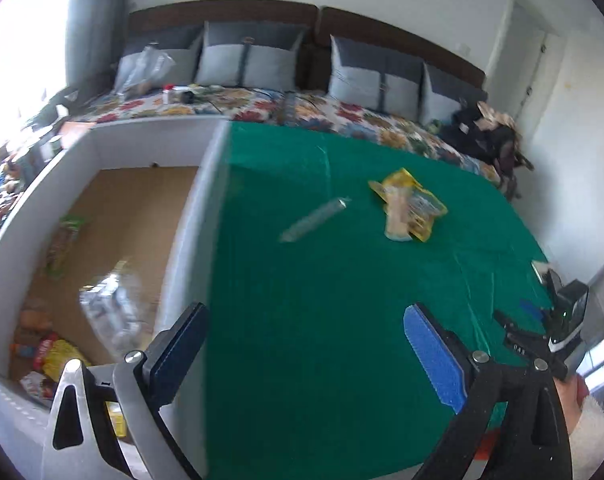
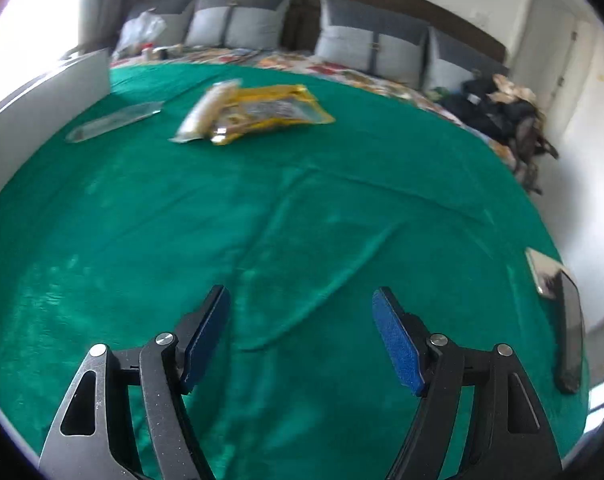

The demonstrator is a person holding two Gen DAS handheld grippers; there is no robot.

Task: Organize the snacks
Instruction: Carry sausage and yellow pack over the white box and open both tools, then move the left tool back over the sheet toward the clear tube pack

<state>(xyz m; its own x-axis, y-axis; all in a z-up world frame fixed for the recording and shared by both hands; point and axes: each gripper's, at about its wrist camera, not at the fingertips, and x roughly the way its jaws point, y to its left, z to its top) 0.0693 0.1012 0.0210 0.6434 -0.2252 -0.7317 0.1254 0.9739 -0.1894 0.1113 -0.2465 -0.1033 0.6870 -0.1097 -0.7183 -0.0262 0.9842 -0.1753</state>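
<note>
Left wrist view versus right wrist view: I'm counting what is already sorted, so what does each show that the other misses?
Only the left wrist view looks into the white box, where several snack packets already lie, and it catches the right gripper. Only the right wrist view shows a dark flat object at the cloth's right edge. Both show the green cloth, the yellow packet and the clear tube lying loose on it.
</note>
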